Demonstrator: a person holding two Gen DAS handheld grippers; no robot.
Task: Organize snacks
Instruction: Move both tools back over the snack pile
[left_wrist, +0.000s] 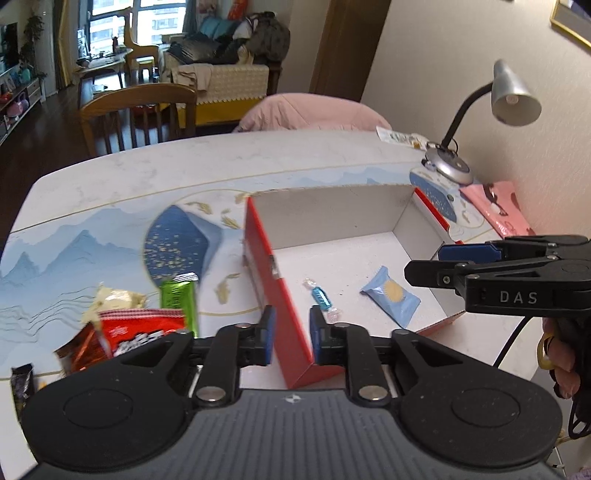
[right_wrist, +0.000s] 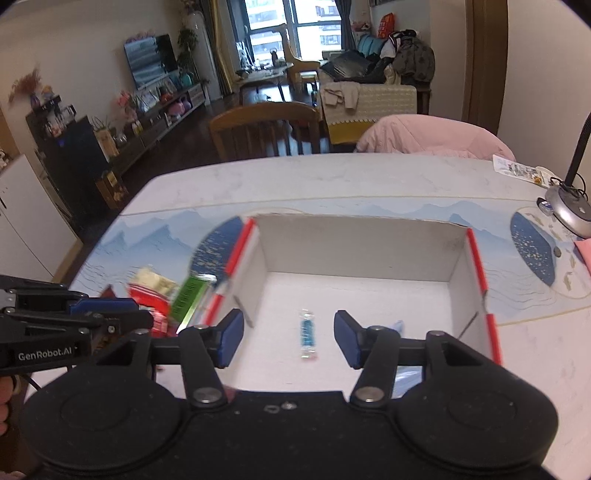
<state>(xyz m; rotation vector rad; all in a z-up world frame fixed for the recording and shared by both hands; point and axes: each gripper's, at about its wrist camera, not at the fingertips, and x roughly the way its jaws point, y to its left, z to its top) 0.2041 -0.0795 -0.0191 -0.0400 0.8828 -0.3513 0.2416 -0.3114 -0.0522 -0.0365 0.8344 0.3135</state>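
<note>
Fingers: left gripper (left_wrist: 291, 334) and right gripper (right_wrist: 289, 338) both released, nothing between them. Box (left_wrist: 332, 206): blue candy (left_wrist: 320, 297) and blue packet (left_wrist: 390, 295) inside. Snack pile (left_wrist: 147, 325) left of box (unsorted). Risk: crowded wrappers, possible double pickup.

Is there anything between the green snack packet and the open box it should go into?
Yes: the box's red side wall stands between the green packet on the table and the box's white floor, so the packet likely has to go over it. Nothing else visible blocks it.
</note>
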